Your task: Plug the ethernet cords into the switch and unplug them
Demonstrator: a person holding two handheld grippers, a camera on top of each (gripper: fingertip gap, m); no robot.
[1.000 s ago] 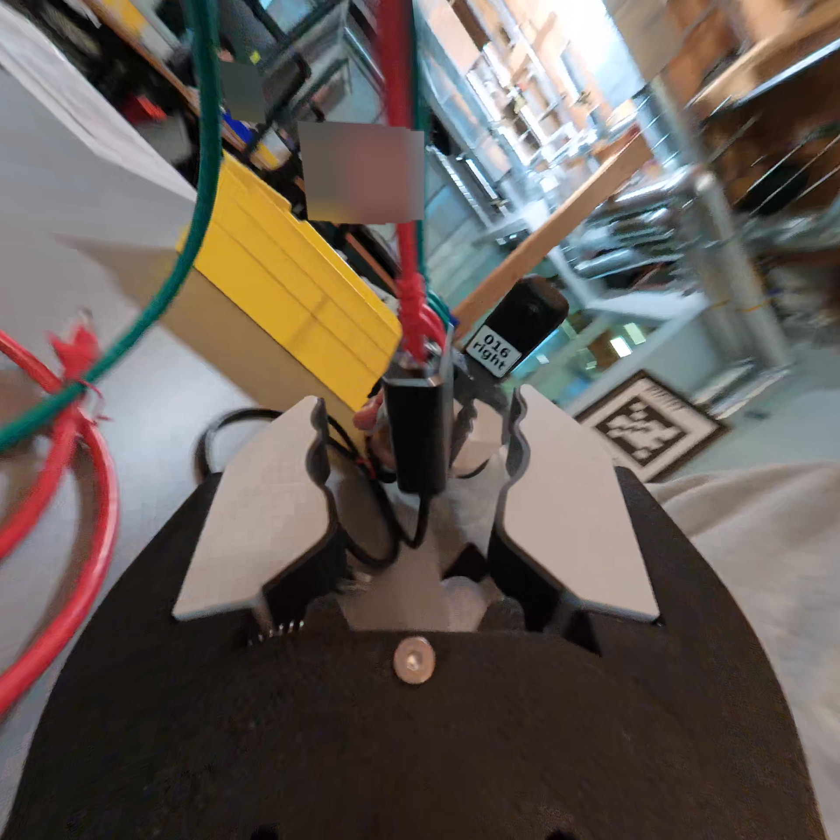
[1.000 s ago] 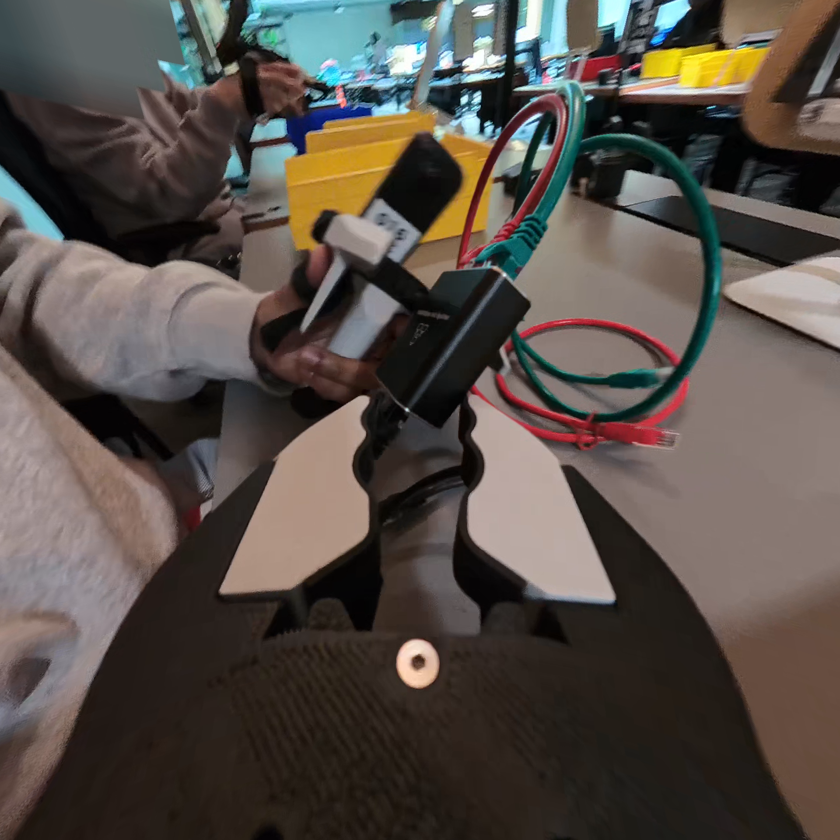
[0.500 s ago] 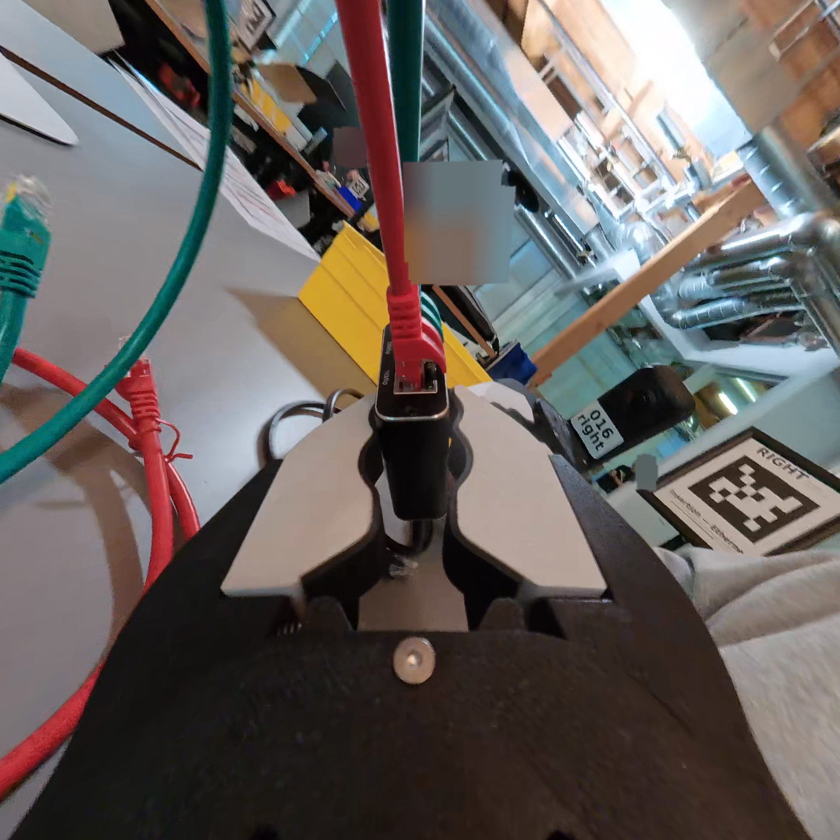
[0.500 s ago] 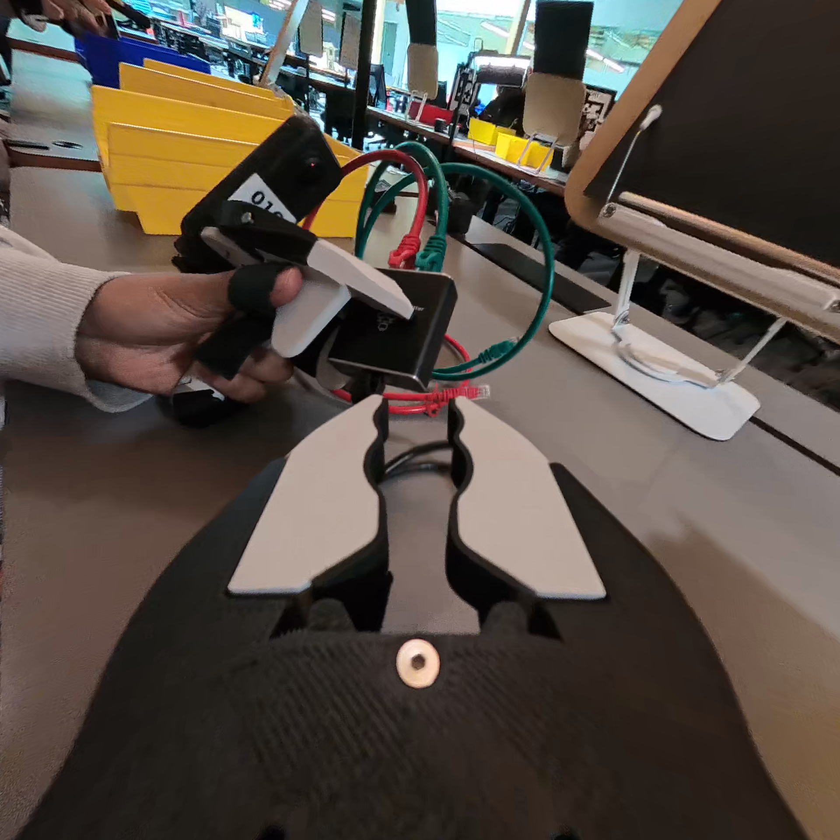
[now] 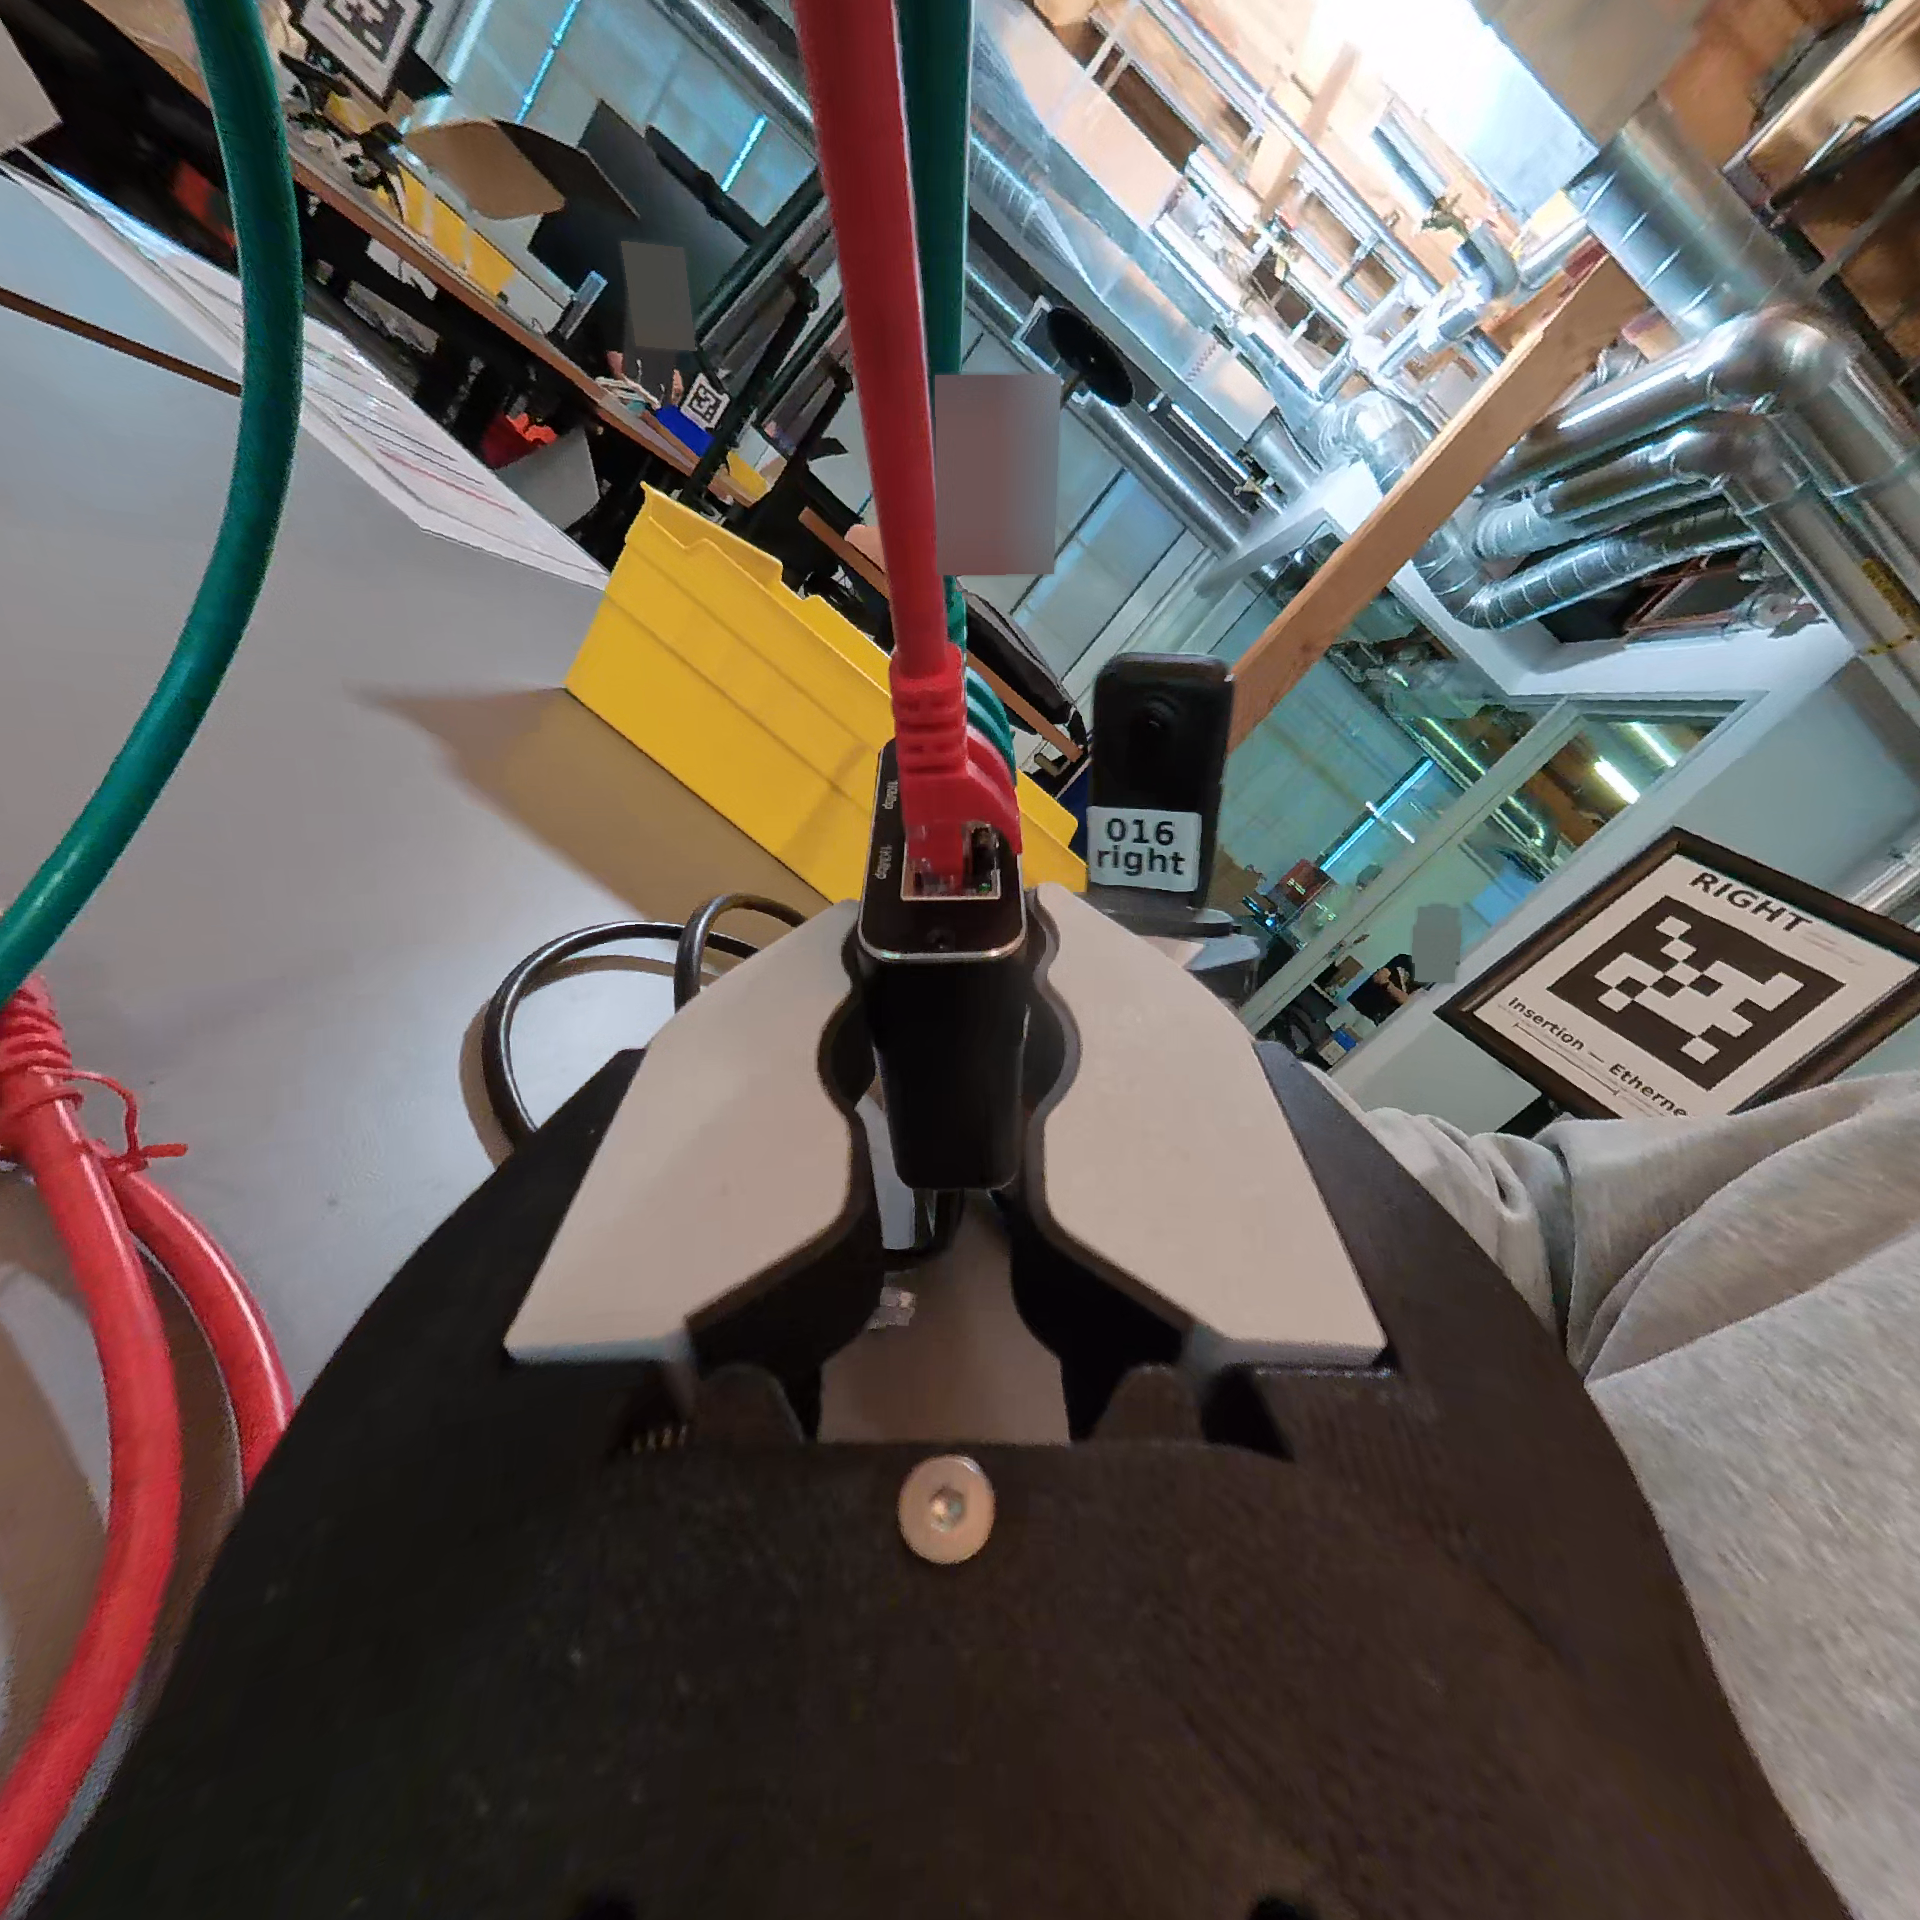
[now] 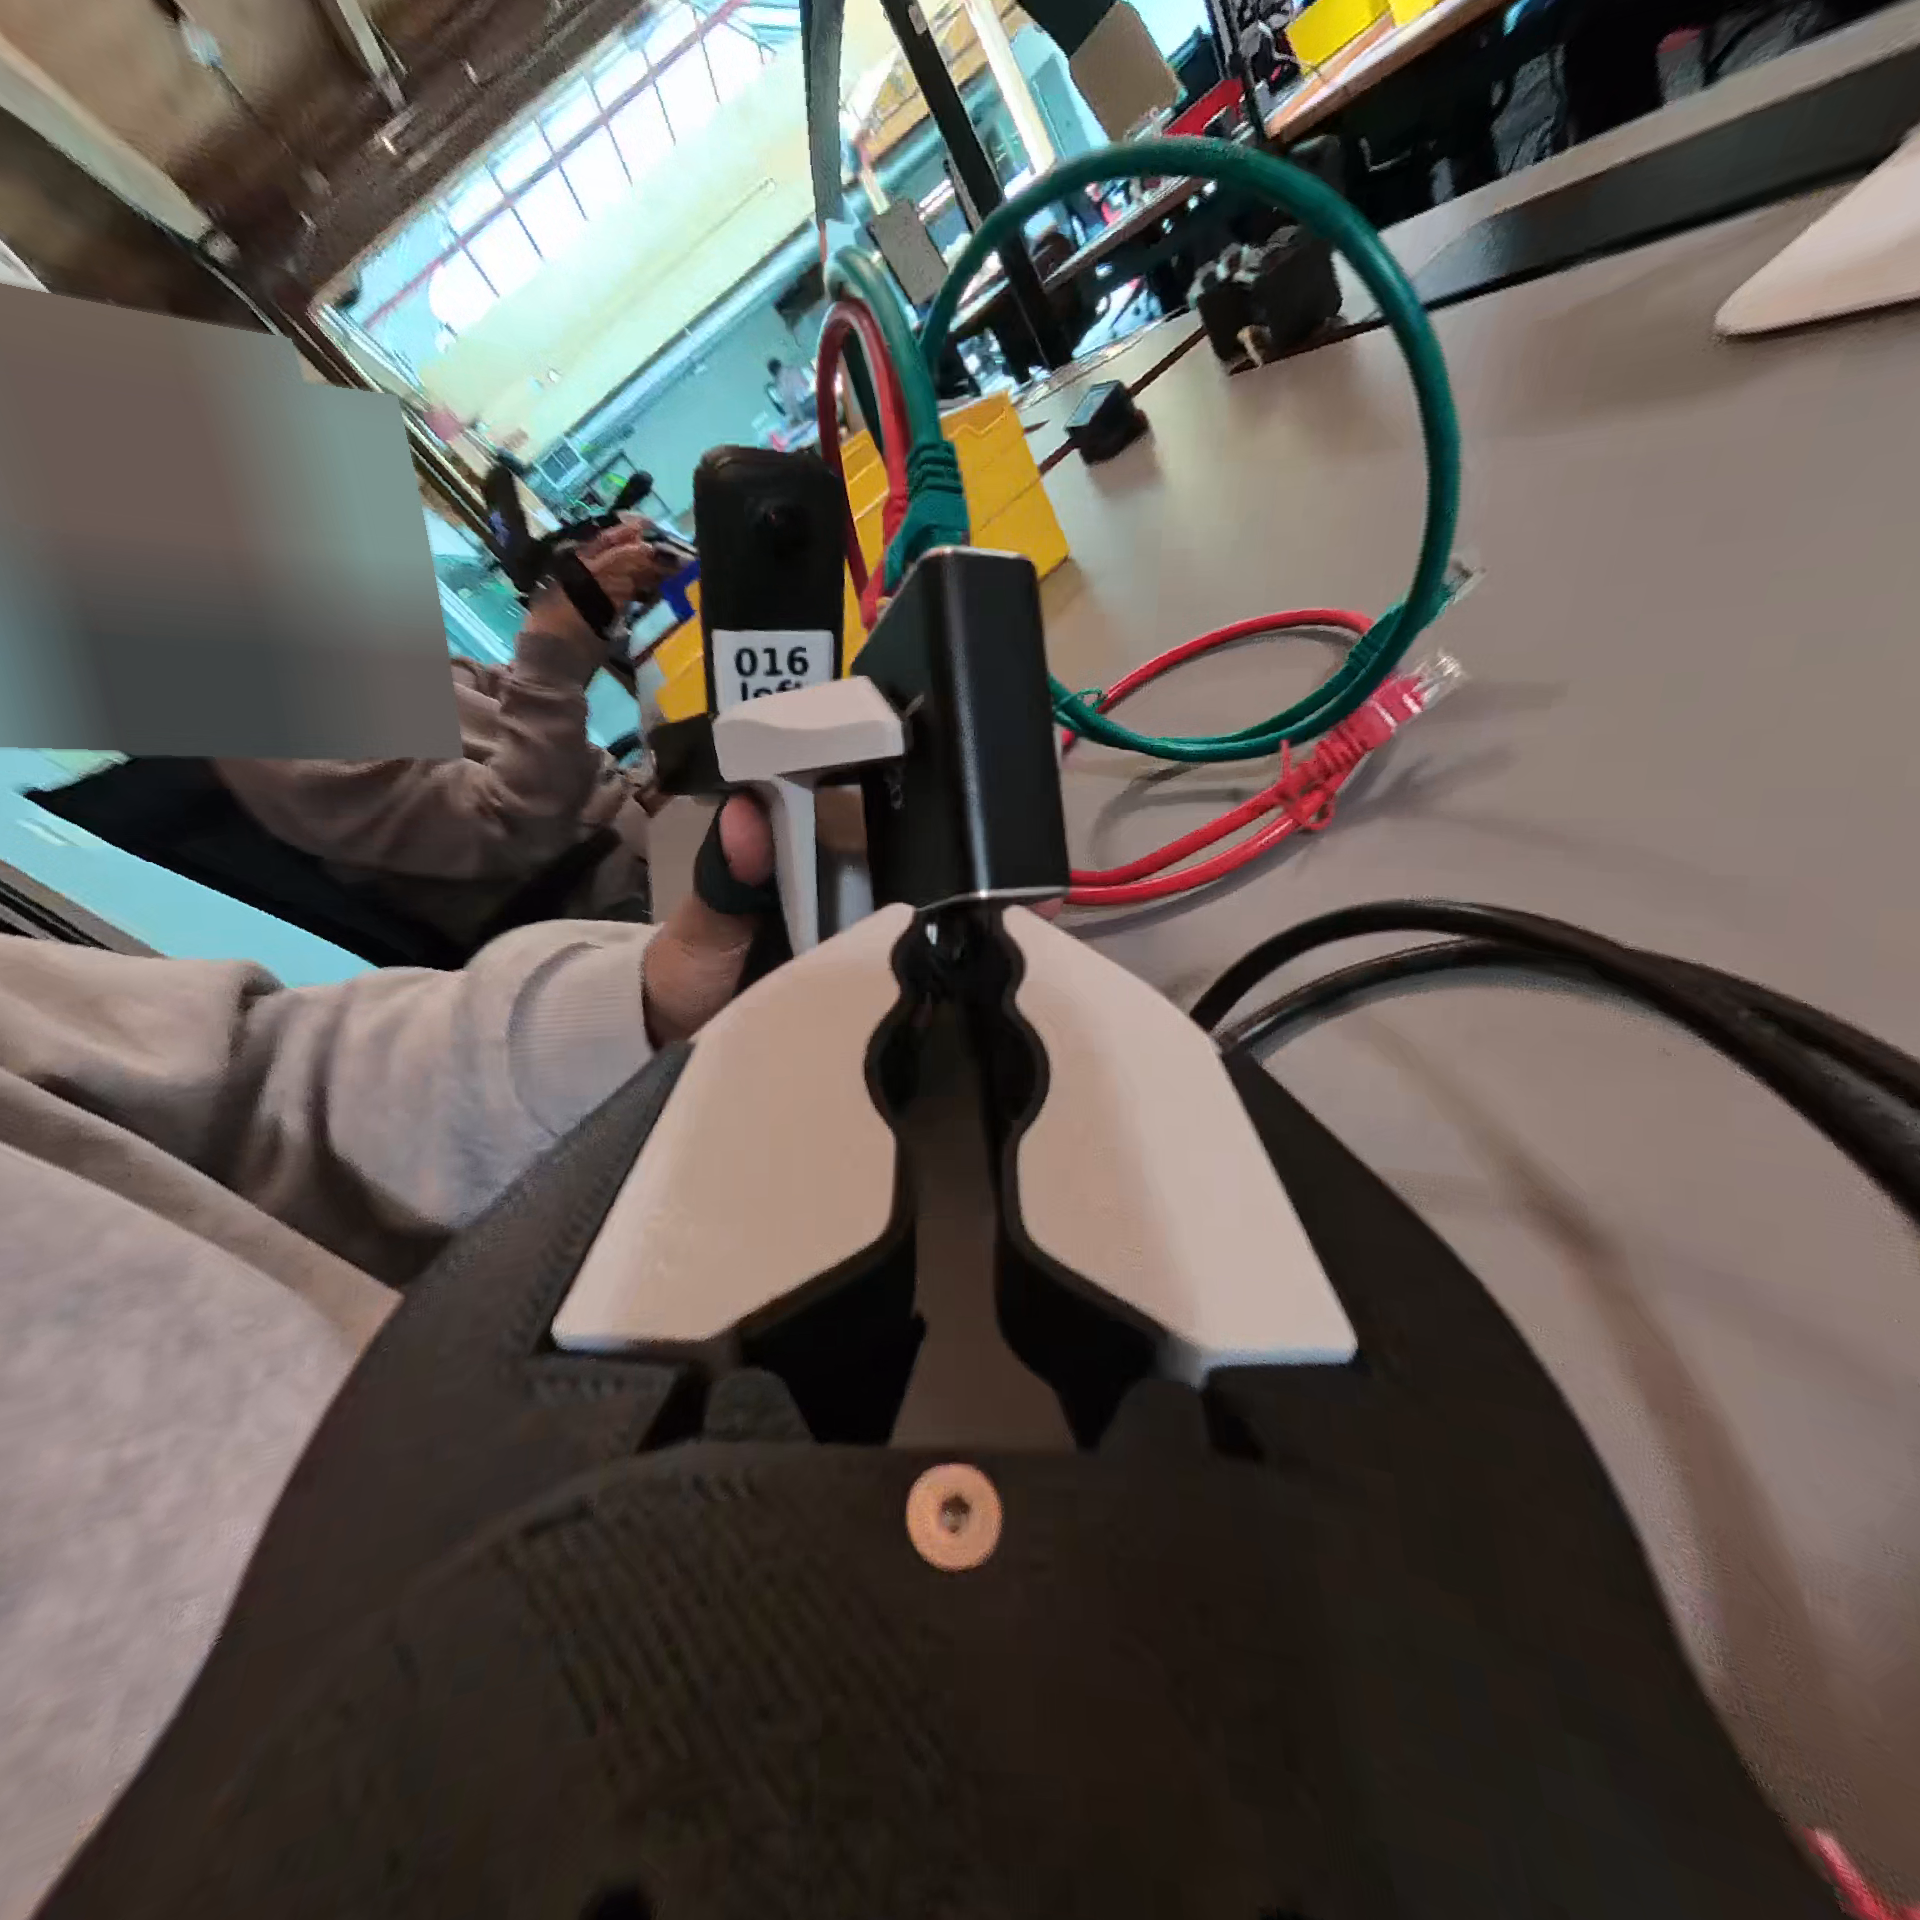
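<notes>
My left gripper [image 5: 940,935] is shut on the black switch [image 5: 940,1039] and holds it upright above the table. A red cord [image 5: 883,416] and a green cord [image 5: 249,416] are plugged into its top and loop upward. In the right wrist view the switch [image 6: 977,727] stands just past my right gripper [image 6: 954,920]. The right gripper's fingers are closed to a thin gap on the switch's black cable [image 6: 1558,966] where it leaves the switch. The left gripper's fingers [image 6: 810,727] clamp the switch from the side. The cords' free red plug [image 6: 1403,696] and green plug [image 6: 1455,582] lie on the table.
Yellow bins [image 5: 748,707] stand behind the switch. A framed marker sign [image 5: 1683,987] is at the right. A white stand base [image 6: 1829,260] and a small black box [image 6: 1107,416] sit farther back. Another person [image 6: 582,582] works at the left. My grey sleeve [image 5: 1714,1351] is close by.
The left gripper went from open around the switch to shut on it. The right gripper moved in under the switch and its jaws narrowed onto the black cable.
</notes>
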